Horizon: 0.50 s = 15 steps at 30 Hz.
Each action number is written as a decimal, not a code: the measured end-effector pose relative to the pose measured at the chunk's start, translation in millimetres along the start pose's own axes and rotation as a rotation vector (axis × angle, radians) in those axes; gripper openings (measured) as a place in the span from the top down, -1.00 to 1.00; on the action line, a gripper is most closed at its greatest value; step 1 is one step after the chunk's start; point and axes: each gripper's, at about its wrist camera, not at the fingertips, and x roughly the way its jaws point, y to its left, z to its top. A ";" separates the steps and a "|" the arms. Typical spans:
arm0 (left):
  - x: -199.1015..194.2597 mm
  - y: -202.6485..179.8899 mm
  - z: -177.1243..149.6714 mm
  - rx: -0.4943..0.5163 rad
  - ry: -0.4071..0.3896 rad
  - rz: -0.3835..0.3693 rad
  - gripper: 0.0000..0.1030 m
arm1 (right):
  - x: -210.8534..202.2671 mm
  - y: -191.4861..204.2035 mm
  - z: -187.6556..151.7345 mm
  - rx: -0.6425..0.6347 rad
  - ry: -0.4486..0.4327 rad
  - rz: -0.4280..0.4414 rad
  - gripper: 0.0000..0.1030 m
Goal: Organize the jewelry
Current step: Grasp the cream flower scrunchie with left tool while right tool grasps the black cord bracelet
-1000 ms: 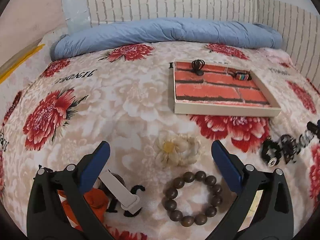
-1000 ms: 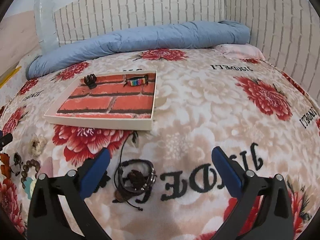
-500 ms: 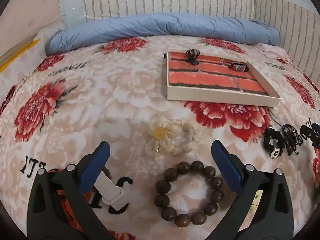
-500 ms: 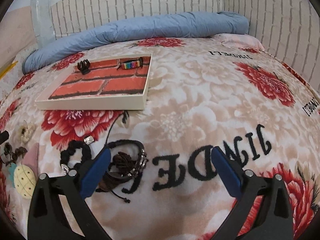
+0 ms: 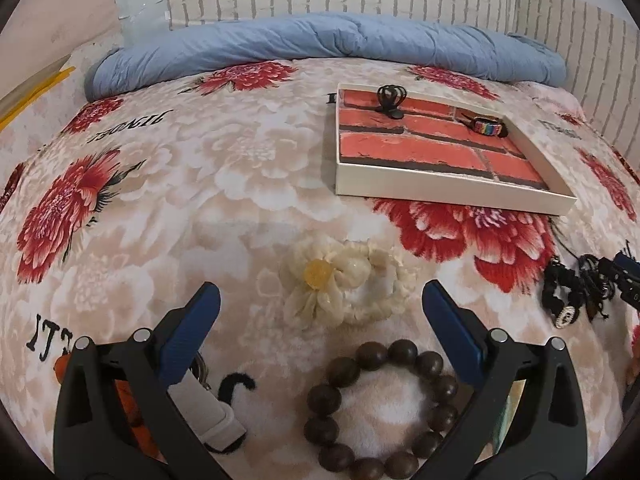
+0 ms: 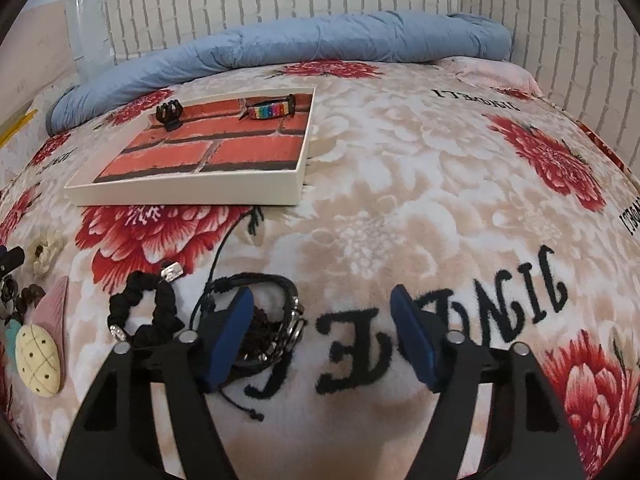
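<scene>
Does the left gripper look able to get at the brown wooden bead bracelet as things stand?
Probably yes. The left gripper is open, and the wooden bead bracelet lies flat on the blanket between and just below its fingers, nothing covering it. The cream flower scrunchie lies apart.

Your two wrist views sit low over the bedspread [image 5: 240, 184], facing the headboard; both share the tray [image 5: 448, 190] [image 6: 184, 196].

The bed [image 5: 224, 168], covered in a floral blanket, carries a shallow brick-print tray [image 5: 448, 194], a cream flower scrunchie [image 5: 344, 288], a wooden bead bracelet [image 5: 380, 404], a black scrunchie [image 6: 148, 312], black leather bracelets [image 6: 276, 316] and a rolled blue duvet [image 5: 320, 46].
</scene>
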 end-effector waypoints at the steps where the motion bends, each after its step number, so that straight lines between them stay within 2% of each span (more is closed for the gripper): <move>1: 2.3 0.0 0.7 0.000 0.005 0.003 -0.89 | 2.0 0.3 1.0 0.001 0.006 0.002 -0.15; 3: 6.2 1.1 1.8 -0.006 0.014 -0.005 -0.89 | 8.6 0.3 2.6 0.003 0.030 0.014 -0.03; 6: 13.3 2.3 3.4 -0.012 0.034 -0.020 -0.84 | 15.3 0.7 3.7 0.006 0.057 0.025 0.00; 9: 20.7 0.4 5.4 -0.012 0.055 -0.039 -0.77 | 22.8 -1.2 6.1 0.023 0.083 0.039 0.11; 12: 30.6 -2.5 8.0 -0.012 0.083 -0.063 -0.62 | 27.8 -1.1 8.0 0.027 0.092 0.039 0.21; 15: 39.2 -3.9 7.7 -0.016 0.113 -0.083 -0.47 | 28.5 -2.6 10.3 0.036 0.091 0.051 0.40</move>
